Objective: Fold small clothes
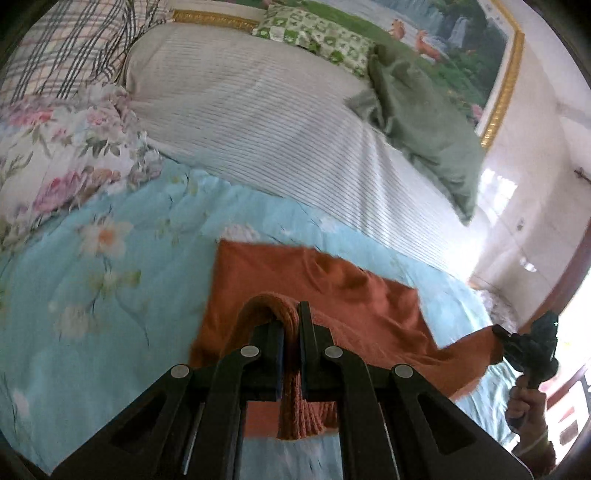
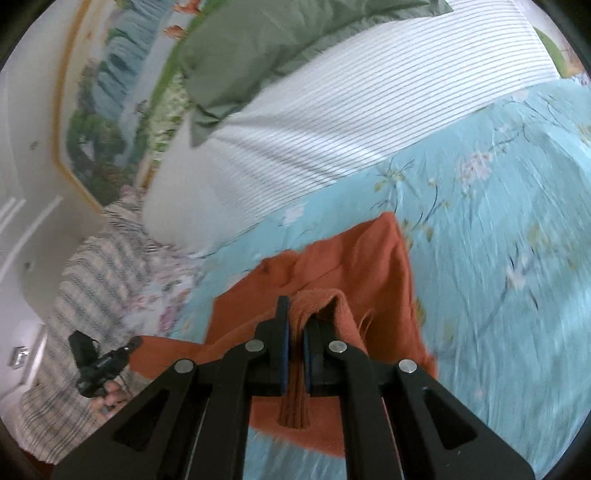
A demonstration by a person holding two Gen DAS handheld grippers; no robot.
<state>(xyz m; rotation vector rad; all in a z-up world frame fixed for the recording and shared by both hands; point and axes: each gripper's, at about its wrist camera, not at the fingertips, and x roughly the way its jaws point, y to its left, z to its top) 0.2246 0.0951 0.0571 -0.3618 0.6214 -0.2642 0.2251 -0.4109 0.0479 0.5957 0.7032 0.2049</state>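
A small rust-orange garment [image 1: 314,291] hangs above the light blue floral bedcover [image 1: 110,295], held up at two places. My left gripper [image 1: 291,314] is shut on a ribbed edge of it, which loops over the fingertips and hangs down between the fingers. My right gripper [image 2: 295,314] is shut on another ribbed edge of the same garment [image 2: 362,266]. In the left wrist view the right gripper [image 1: 498,330] shows at the far right, gripping a corner, with a hand below it. In the right wrist view the left gripper [image 2: 135,341] shows at the lower left.
A white striped pillow [image 1: 258,110] lies beyond the garment, with a green cloth [image 1: 424,122] and a green patterned cushion [image 1: 314,33] behind it. A floral quilt [image 1: 66,147] and a plaid one [image 1: 66,48] sit at the left. A gold-framed landscape painting [image 1: 461,37] hangs on the wall.
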